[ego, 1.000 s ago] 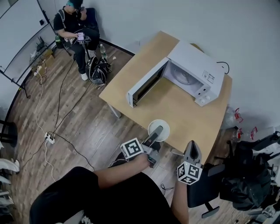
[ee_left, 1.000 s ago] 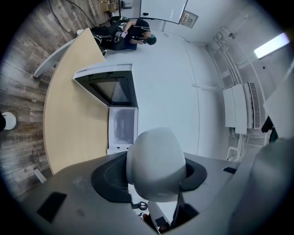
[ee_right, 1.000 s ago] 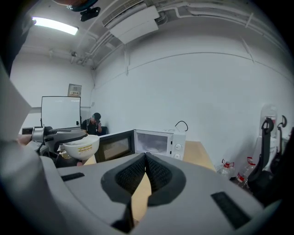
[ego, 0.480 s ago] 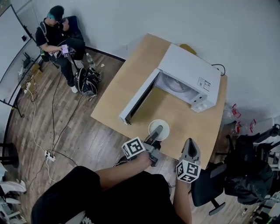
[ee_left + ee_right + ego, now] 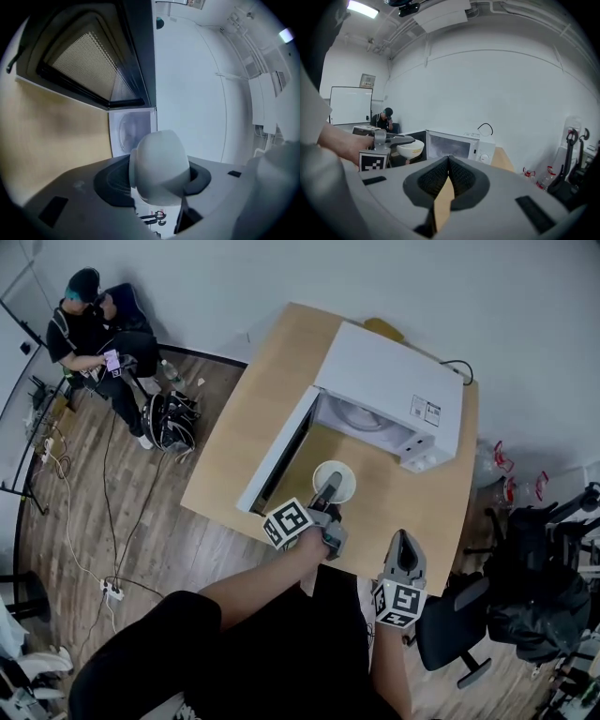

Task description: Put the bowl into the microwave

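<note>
Both grippers were out in front of the microwave (image 5: 389, 390). Your left gripper (image 5: 333, 491) clamped the white bowl (image 5: 347, 474) by its rim, one jaw inside it, holding it just outside the microwave's open cavity, beside the swung-out door (image 5: 277, 460). Your right gripper (image 5: 402, 545) hung farther back from the microwave, jaws pressed together, empty.

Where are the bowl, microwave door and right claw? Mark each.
bowl (image 5: 346, 473): head view, inner surface right of centre.
microwave door (image 5: 279, 454): head view, middle of the open door.
right claw (image 5: 449, 161): right gripper view, where its tips meet.
</note>
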A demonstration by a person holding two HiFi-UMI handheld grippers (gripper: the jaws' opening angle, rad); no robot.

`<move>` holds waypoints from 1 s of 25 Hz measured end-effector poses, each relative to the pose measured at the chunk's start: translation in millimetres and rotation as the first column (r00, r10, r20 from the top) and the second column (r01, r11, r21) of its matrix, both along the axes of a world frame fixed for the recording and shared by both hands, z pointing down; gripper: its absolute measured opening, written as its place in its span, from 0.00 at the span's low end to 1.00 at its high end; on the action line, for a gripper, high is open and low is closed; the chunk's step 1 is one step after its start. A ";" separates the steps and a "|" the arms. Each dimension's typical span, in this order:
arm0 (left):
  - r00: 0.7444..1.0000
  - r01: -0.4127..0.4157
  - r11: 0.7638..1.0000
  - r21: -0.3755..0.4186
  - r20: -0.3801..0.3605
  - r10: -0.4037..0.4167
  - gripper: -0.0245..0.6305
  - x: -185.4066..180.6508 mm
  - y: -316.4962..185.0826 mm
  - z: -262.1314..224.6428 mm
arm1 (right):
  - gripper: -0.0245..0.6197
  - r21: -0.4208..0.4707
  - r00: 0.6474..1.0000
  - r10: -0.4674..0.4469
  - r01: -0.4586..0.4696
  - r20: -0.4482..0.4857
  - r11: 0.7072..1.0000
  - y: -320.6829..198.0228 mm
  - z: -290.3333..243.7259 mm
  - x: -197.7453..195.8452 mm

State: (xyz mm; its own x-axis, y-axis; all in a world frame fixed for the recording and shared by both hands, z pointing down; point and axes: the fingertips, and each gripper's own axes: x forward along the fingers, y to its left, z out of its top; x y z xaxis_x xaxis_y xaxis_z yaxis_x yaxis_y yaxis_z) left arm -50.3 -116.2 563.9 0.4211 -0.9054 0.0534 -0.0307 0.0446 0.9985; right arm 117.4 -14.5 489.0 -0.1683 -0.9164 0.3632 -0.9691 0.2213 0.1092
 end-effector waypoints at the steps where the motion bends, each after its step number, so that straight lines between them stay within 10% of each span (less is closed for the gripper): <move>1: 1.000 -0.003 1.000 0.000 0.000 0.003 0.39 3.0 -9.1 1.1 | 0.13 -0.003 1.000 0.006 -0.006 0.012 1.000 -4.3 2.0 2.2; 25: 0.972 -0.133 0.990 -0.049 0.191 0.140 0.39 63.5 -205.1 95.1 | 0.13 -0.091 0.978 0.052 -0.034 0.201 0.995 -118.6 29.3 65.0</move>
State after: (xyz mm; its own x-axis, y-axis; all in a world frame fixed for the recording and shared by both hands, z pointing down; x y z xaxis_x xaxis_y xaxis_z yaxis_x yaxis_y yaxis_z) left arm 13.2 -321.3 659.0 0.5195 -0.8359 0.1769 -0.2310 0.0619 0.9710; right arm 182.4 -133.1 518.3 -0.2081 -0.8909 0.4036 -0.9778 0.1792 -0.1086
